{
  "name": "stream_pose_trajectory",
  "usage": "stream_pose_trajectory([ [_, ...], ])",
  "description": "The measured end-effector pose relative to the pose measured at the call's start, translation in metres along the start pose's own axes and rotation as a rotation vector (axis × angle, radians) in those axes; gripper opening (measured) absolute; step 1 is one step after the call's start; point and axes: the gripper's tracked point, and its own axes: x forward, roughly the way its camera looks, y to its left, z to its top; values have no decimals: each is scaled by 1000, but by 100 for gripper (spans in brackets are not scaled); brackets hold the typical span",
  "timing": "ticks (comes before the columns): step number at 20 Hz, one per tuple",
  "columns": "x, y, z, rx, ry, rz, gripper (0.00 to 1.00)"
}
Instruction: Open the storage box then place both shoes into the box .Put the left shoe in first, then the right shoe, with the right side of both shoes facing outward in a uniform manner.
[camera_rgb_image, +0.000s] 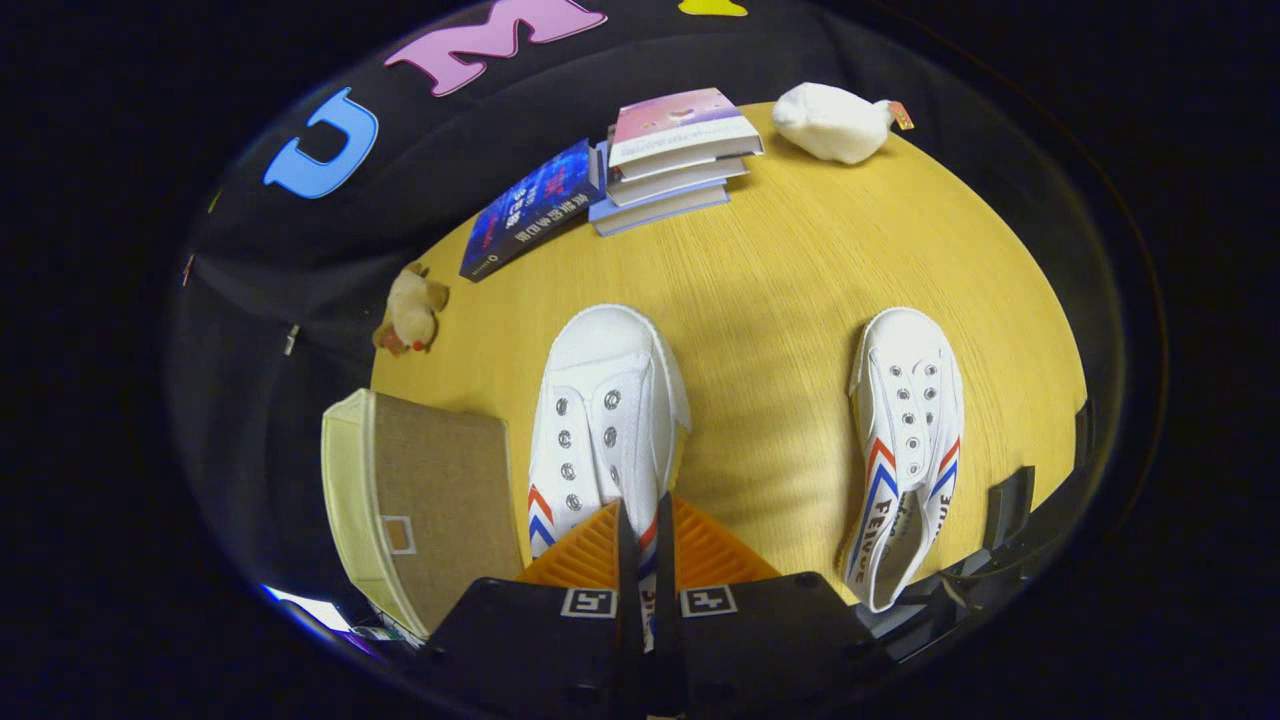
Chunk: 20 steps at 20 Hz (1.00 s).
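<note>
gripper (645, 535) nearest the lens, fingers drawn close together with a thin strip of shoe side wall pinched between them. judged: jaws narrow and clamped on the shoe (603, 430) at its heel-side collar; both fingers look to press on it.

held shoe points away from the camera, toe forward, lace holes up, sole toward the table (780, 280). whether it is lifted clear of the wood or resting on it, cannot tell.

storage box (420, 500) sits just beside the held shoe, at the side of the fingers, near the table edge. its tan panel faces up and a pale rim shows along one side; cannot tell whether the lid is open.

second shoe (905, 450) lies well apart on the other side of the fingers, toe also pointing away.

step in hand, as judged: carry the gripped shoe over to the box. to do it well: keep the pinch firm on the thin canvas, since the shoe hangs long ahead of the fingers and may droop or swing; lift enough to clear the box wall, turn the shoe so its right side faces outward, lower before releasing.

pose: gripper held above the near table edge, looking forward and down along the shoe.

beyond: books (640, 165), a white soft toy (835, 122), a small plush (412, 312).
</note>
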Motion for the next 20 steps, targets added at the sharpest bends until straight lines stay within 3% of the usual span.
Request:
stream_pose_trajectory([
  [10,-77,160,29,-24,-41,156,8],
  [15,-64,231,0,4,44,198,8],
  [20,-24,277,-58,10,176,191,8],
])
